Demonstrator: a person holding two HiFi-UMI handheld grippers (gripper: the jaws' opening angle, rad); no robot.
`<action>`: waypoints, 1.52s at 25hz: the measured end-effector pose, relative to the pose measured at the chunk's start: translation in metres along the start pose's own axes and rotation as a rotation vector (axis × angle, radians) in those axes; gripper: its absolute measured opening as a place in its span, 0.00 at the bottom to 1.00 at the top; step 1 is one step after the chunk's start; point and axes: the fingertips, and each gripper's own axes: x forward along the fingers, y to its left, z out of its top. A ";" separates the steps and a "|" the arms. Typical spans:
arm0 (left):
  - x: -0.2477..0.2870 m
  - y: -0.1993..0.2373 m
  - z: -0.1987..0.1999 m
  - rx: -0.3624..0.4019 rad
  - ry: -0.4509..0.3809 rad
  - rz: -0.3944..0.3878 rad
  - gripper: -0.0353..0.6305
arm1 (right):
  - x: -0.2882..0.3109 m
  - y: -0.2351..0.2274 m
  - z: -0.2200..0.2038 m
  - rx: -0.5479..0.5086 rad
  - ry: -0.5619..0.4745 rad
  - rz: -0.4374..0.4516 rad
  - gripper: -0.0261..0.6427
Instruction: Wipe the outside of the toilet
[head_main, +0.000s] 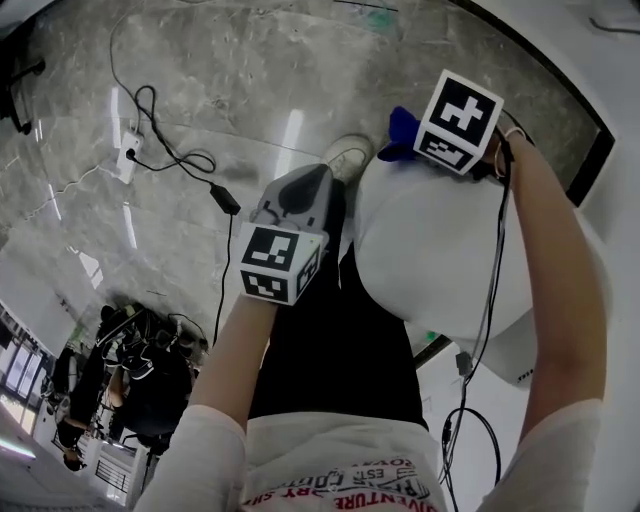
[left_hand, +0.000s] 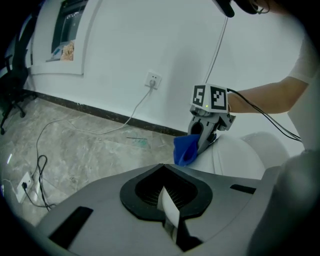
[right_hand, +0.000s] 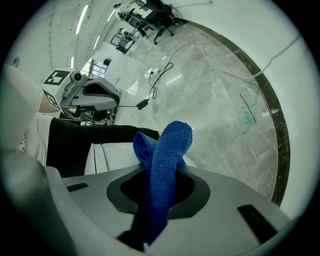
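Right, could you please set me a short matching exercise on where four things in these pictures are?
Things:
A. blue cloth
B. toilet
C. power strip
D. wall socket

Places:
1. on the white wall
2. lying on the marble floor
3. clamped in the fingers of the right gripper
4. beside the person's black trousers

Pairs: A-3, B-4, C-2, D-1.
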 end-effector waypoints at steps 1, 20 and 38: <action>-0.004 0.003 -0.008 -0.016 -0.004 0.011 0.06 | 0.004 0.005 0.006 -0.027 0.019 0.002 0.15; -0.075 0.055 -0.075 -0.193 -0.075 0.143 0.06 | 0.071 0.096 0.070 -0.255 0.260 0.154 0.15; -0.027 -0.088 0.165 0.239 -0.080 -0.167 0.06 | -0.162 0.062 -0.004 0.335 -0.592 -0.117 0.15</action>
